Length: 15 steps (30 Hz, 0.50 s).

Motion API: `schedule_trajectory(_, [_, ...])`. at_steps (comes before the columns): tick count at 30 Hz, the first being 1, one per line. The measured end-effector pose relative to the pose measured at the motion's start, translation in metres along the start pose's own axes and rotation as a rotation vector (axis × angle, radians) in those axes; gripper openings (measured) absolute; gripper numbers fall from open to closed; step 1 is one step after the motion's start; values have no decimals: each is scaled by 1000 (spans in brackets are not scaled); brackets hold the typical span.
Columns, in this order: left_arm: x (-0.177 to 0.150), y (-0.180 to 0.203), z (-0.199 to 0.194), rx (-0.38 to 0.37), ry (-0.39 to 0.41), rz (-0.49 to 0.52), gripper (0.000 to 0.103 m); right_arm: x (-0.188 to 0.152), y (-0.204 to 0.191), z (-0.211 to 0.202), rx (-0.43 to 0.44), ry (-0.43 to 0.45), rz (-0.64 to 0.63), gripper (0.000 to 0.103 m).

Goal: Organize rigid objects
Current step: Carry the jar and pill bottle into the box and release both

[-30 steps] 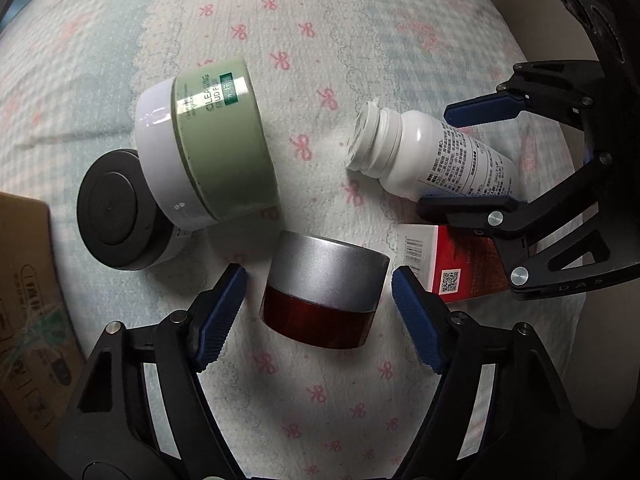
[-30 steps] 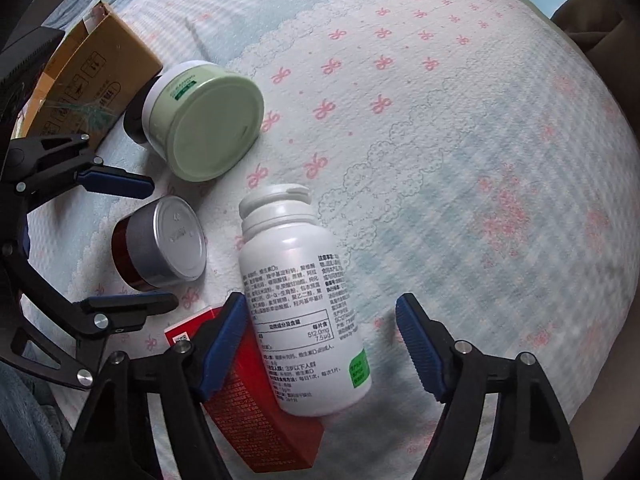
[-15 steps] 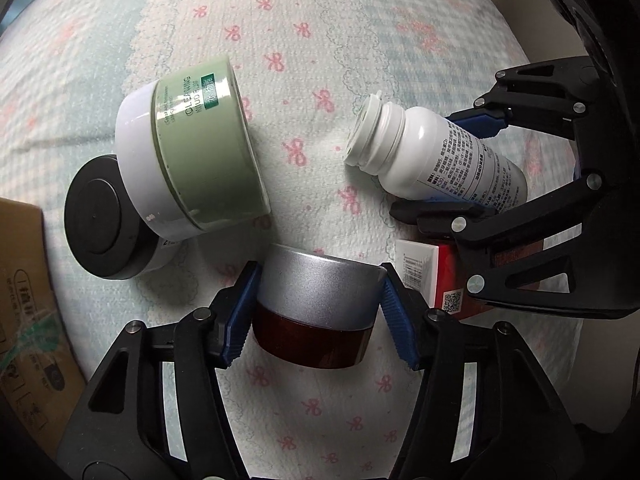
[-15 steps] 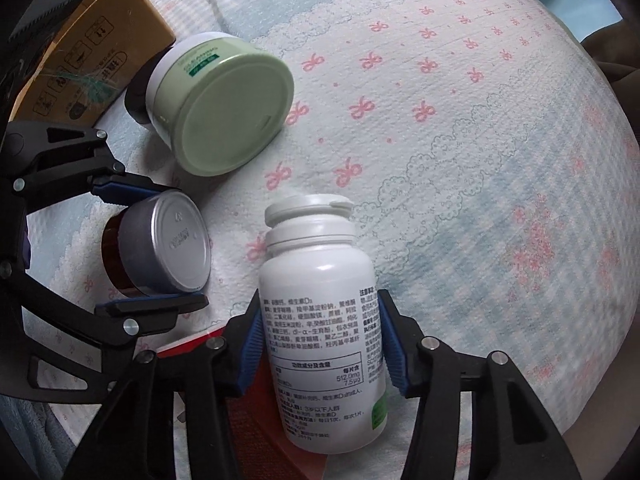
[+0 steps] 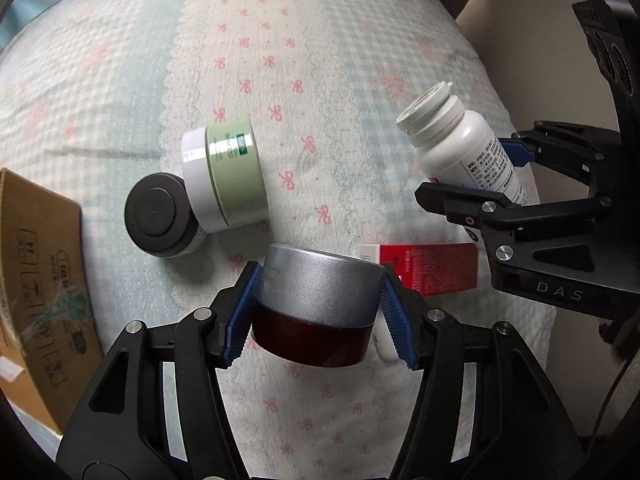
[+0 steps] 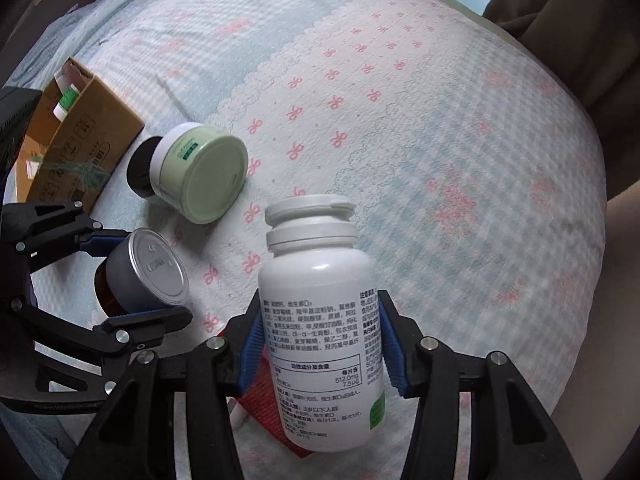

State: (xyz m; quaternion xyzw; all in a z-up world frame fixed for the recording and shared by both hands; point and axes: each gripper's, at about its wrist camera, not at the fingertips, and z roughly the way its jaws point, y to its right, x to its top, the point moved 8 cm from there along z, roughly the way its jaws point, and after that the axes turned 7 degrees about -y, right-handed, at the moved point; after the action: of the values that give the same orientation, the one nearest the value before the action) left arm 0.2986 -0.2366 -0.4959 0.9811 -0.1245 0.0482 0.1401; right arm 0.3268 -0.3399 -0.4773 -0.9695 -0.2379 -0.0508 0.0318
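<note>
My right gripper [image 6: 316, 348] clamps the white supplement bottle [image 6: 320, 320], label reading "512.0mg". My left gripper [image 5: 318, 312] clamps the silver-lidded red jar [image 5: 316, 304]; contents unseen.

left wrist: close, looks down along its fingers [image 5: 244, 312] at the bed [image 5: 360, 60] | right wrist: close, same bed from the right | shared: green jar [image 5: 228, 176] [image 6: 200, 176], silver-lid jar [image 5: 316, 304] [image 6: 144, 276], white bottle [image 5: 460, 148] [image 6: 320, 320]

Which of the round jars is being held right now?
The jar with the silver lid and dark red base, clamped in the left hand-held gripper. The green jar and the black-lidded jar lie untouched on the bedspread.
</note>
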Motion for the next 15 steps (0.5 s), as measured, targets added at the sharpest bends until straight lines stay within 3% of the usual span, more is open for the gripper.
schedule_trajectory(8, [-4, 27, -120, -54, 153, -5, 55, -26, -27, -115, -3, 111, 218, 47])
schedule_trajectory(15, [-32, 10, -241, -44, 274, -27, 55, -18, -89, -213, -22, 222, 252, 47])
